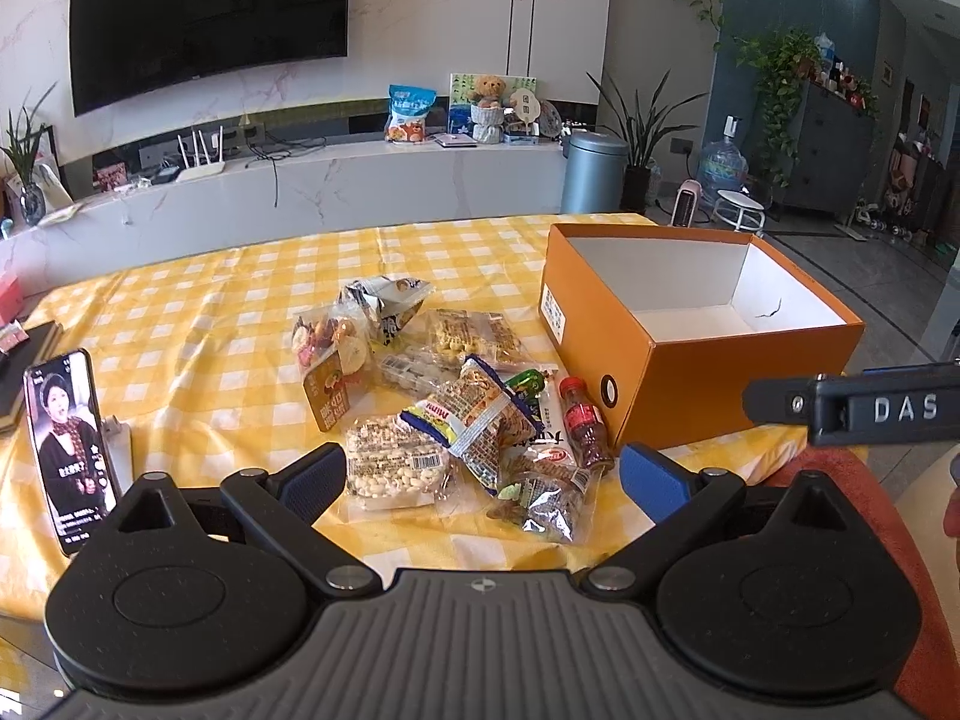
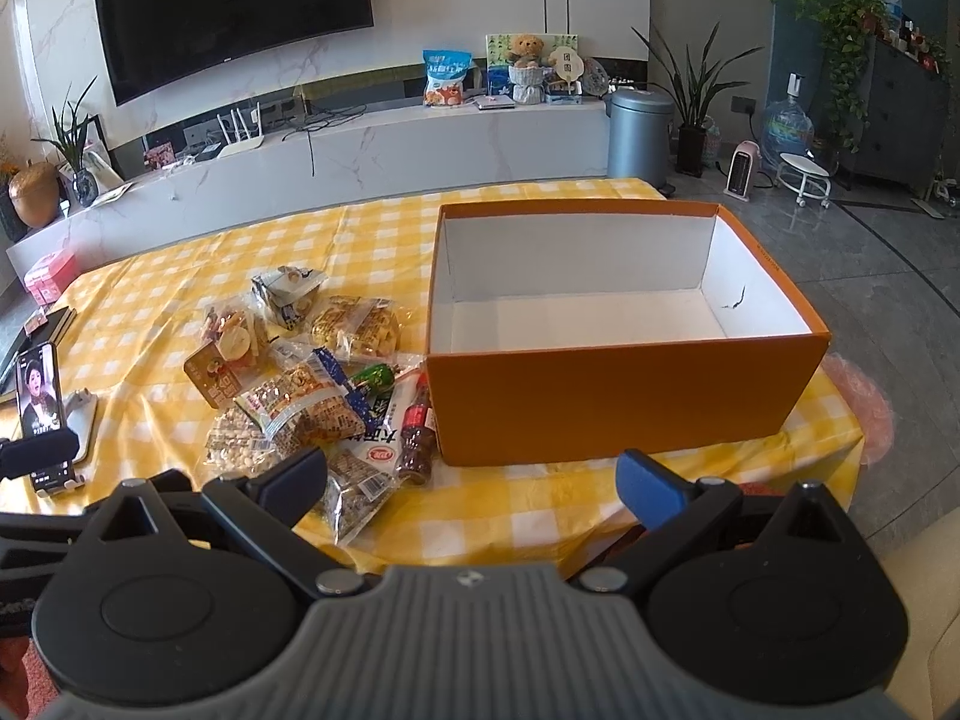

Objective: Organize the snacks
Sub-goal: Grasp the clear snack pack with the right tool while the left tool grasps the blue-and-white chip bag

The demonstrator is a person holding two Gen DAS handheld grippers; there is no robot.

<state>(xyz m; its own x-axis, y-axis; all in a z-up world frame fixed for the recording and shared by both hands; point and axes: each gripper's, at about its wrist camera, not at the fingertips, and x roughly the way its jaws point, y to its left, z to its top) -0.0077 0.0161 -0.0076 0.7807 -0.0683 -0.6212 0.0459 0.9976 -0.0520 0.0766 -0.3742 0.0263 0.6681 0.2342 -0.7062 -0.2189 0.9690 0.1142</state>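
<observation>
On the counter (image 1: 210, 312), a phone (image 1: 71, 447) stands at the left, the snack pile (image 1: 456, 414) lies mid-counter, and the orange box (image 2: 624, 396) sits right. The left tool (image 1: 483, 477) and right tool (image 2: 471, 480) both gape, holding nothing.

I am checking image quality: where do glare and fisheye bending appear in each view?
Left wrist view: the black wall television bows; shiny snack wrappers glint. Right wrist view: the open orange cardboard box looks sharp, its white inside evenly lit; corners go dark.

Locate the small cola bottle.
In both wrist views, the cola bottle lies on the yellow checked tablecloth at the snack pile's right edge, right beside the orange box's near-left corner.
</observation>
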